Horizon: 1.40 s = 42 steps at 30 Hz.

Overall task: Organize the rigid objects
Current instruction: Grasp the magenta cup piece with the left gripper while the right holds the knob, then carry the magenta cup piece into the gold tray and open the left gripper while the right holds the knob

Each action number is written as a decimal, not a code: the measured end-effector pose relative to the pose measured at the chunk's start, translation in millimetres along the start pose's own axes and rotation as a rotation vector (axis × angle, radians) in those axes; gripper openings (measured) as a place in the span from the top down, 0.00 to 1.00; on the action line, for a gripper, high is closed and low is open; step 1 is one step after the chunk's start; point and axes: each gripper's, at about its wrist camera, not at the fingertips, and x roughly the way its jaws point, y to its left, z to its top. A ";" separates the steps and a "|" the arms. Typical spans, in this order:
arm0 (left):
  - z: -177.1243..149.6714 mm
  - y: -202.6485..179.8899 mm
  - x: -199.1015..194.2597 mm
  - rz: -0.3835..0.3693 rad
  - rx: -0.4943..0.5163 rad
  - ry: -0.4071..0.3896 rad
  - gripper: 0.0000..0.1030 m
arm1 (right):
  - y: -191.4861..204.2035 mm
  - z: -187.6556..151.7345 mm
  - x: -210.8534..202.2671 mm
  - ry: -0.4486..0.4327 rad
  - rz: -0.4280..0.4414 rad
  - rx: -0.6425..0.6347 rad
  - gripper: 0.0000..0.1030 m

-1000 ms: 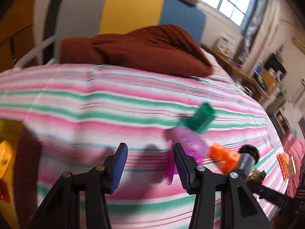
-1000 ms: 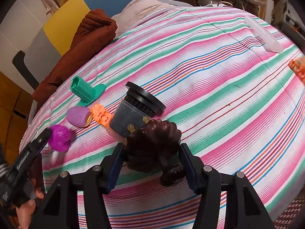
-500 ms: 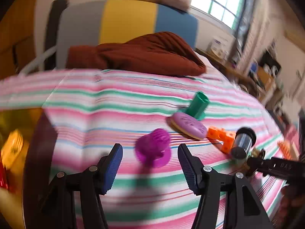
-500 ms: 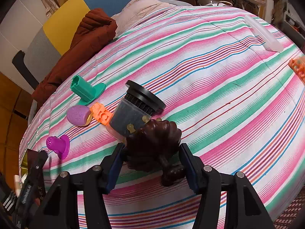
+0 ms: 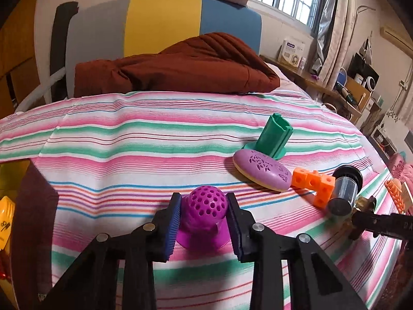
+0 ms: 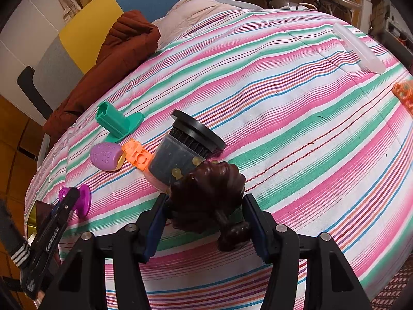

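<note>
Five small pieces already sit in a loose row on the striped bed (image 5: 129, 139), and two more are in the jaws, so the sorting looks, by my judgement, well under way but not finished. At the left end, the left hand-held gripper (image 5: 204, 215) is closing its jaws on a purple perforated ball-topped piece (image 5: 205, 206) that stands on the bedspread; the blue pads look to be pressing its sides. Next to the right come the green post on its round base (image 5: 275, 139), touching the lilac oval disc (image 5: 260, 170) in front of it, then the orange block piece (image 5: 313, 183) just beside the disc, then the dark canister with a black lid (image 6: 185, 152) lying on its side against the orange piece. Beside the canister, the right hand-held gripper (image 6: 205, 215) holds a dark brown knobbly figure (image 6: 206, 193) at a middling width, low over the bed. Well apart at the far right lie a clear plastic tube (image 6: 357, 47) and another orange piece (image 6: 404, 93), which probably remain to be gathered.
</note>
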 end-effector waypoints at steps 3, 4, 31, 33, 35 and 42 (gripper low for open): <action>-9.5 -1.1 -8.4 0.004 0.024 -0.008 0.67 | -0.4 0.9 0.3 0.000 0.003 -0.001 0.43; -12.0 -1.4 -10.6 0.005 0.030 -0.009 0.67 | 0.0 1.0 0.2 -0.001 0.001 -0.005 0.43; -93.7 29.5 -140.4 -0.133 0.011 -0.082 0.68 | 57.5 -24.4 5.9 0.075 0.166 -0.296 0.43; -94.9 36.2 -147.1 -0.140 -0.006 -0.086 0.68 | 57.6 -24.8 7.3 0.081 0.156 -0.297 0.43; -95.6 44.5 -155.0 -0.139 -0.028 -0.094 0.68 | 56.2 -24.4 7.3 0.081 0.157 -0.295 0.43; -95.6 83.0 -183.9 -0.120 -0.123 -0.138 0.68 | 61.3 -27.5 7.8 0.073 0.136 -0.331 0.43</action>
